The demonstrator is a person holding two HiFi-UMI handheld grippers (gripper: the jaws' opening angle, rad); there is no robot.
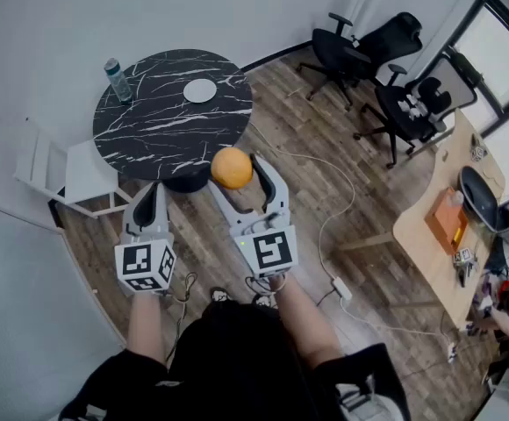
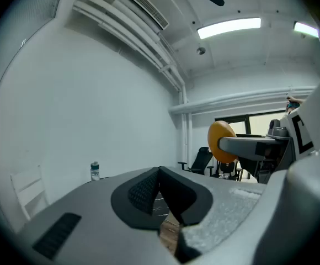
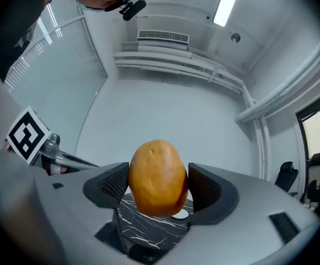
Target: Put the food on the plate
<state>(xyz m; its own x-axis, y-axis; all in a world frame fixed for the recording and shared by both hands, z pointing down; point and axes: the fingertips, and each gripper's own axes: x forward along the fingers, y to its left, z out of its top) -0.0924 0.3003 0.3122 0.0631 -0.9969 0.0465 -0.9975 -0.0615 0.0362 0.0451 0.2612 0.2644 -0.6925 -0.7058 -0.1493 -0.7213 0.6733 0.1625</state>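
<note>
Food (image 1: 232,167): one orange-brown, potato-shaped piece at the centre of the head view. You hold it off the worktop, pinched between the jaws of your right gripper (image 1: 237,175). Both pads press its sides and the jaws stand wide around it. Seen from above, it hangs at the lower right rim of the worktop (image 1: 149,125).
Plate (image 1: 200,90): small, white and round, on the upper part of the worktop, well apart from the food.
Worktop: round, black with white veins, in the upper left of the head view.
Bottle (image 1: 118,80): clear, upright, near the worktop's upper left rim.
Left gripper (image 1: 148,191): just left of the right gripper, with its jaws pressed together.
White chair (image 1: 61,174): left edge.
Office chairs (image 1: 369,46): black, upper right, on the wood floor (image 1: 325,156).
</note>
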